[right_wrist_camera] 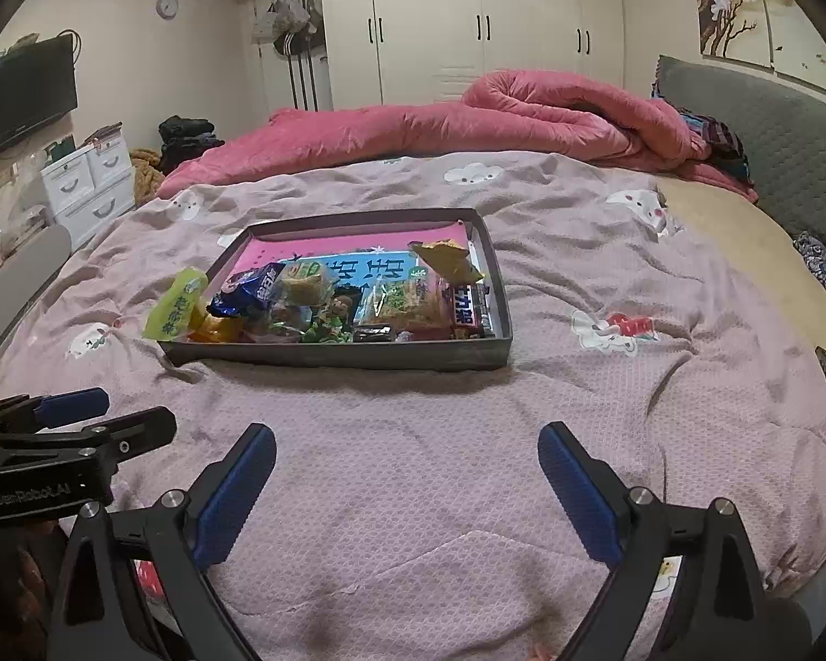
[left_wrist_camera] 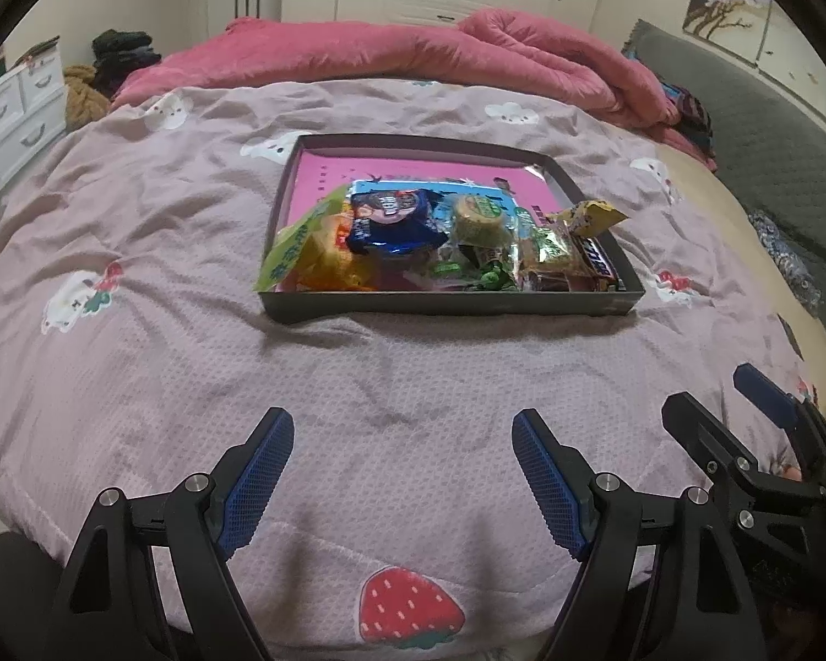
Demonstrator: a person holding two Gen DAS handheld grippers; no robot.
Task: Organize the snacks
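Bed under me, covered by a pale pink quilt with cloud and strawberry prints; both my grippers hover over its near part, nothing between the fingers of either. A rolled dark pink duvet lies far ahead past everything.

Dark grey shallow tray sits on the quilt straight ahead of my left gripper, well apart from the fingertips. From my right gripper the same tray is ahead and a bit to the left, also well apart. Pink liner shows on its far floor.

Snacks are all piled in the tray's near half. A yellow-green packet leans over the left near corner, sticking out past the rim. A blue cookie pack sits on top next to it, then a round green-lidded pastry, a brown chocolate bar along the right wall, and a small yellow wrapper perched at the right rim.

Left gripper: jaws spread wide, empty, blue pads facing each other. Right gripper: jaws spread wide, empty. The grippers sit side by side, each showing at the edge of the other's view.
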